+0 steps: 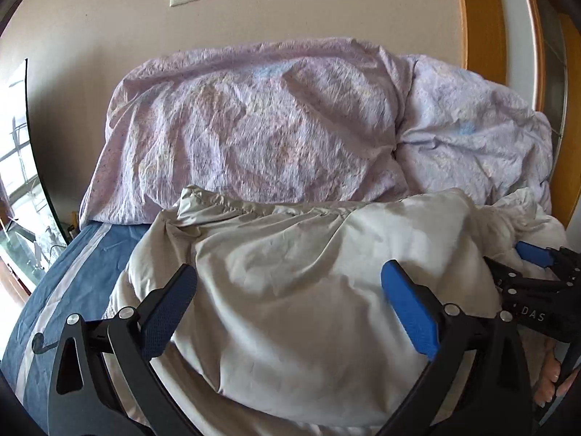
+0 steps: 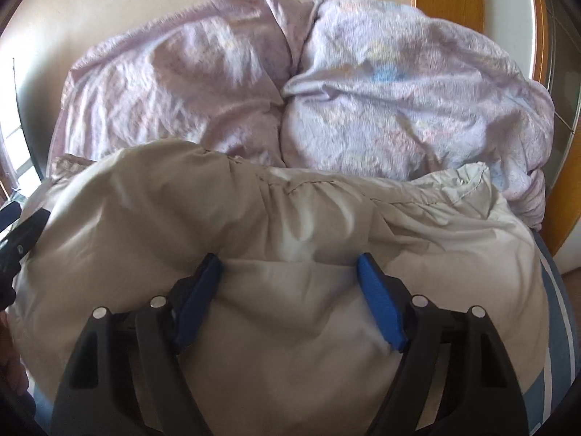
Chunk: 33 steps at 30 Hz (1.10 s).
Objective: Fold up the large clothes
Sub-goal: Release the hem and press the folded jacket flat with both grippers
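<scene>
So from where I'm standing, the blue bed sheet with pale stripes (image 1: 65, 276) is showing along the left edge of the bed, and the big puffy beige-grey padded garment (image 1: 308, 290) is lying bunched in a mound across the middle of it, right in front of the rumpled lilac floral duvet (image 1: 254, 123) that's heaped against the wall.

The left claw (image 1: 290, 305) is hovering over the left part of the mound with its blue pads spread wide, gripping nothing. Moving right, the right claw (image 2: 290, 298) is sitting low on the garment, pads also apart, with cloth bulging up between them but not pinched as far as I can tell.

Looks to me like they're sitting between folds, or just lining up for one, since the thing is more lump than rectangle. I'm guessing the next move needs both claws closing on an edge or the gathered seam along the far side (image 2: 326, 189), then pulling it flat before folding over. Slippery, puffy fabric, so a deep bite is probably needed.
</scene>
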### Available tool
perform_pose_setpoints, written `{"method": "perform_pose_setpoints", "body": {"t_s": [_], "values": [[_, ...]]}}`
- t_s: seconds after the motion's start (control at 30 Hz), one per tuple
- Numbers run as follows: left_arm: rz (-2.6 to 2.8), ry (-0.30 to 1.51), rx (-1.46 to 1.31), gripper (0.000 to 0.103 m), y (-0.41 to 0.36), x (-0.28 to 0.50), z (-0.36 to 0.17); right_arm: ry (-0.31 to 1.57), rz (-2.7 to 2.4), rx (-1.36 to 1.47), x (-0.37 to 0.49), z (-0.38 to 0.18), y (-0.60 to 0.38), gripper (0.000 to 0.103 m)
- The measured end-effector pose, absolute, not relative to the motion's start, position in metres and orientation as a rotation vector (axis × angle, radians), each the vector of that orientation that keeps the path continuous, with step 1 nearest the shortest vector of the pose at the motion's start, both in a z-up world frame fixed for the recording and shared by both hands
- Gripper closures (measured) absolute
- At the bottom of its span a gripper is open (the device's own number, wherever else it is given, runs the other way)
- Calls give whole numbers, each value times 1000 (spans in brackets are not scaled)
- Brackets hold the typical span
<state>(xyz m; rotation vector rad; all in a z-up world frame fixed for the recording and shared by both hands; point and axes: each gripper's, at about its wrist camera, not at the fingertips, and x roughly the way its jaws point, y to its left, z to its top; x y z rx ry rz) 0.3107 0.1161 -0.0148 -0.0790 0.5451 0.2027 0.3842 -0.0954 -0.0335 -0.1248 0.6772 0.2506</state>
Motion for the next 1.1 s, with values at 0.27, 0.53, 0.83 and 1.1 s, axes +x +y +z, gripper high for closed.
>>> {"method": "perform_pose_setpoints", "body": {"t_s": [0.27,0.53,0.83,1.1], "values": [[256,605,-160,1,135,349,-35,754,198,-116,423,-57,-89,22],[283,644,-181,1,141,381,-53,787,199,-84,451,-72,-89,16],[307,630,-147,1,136,390,-63,767,204,-54,456,-80,-98,14],[293,531,-197,1,156,342,-26,622,136,25,422,-21,-164,15]]}}
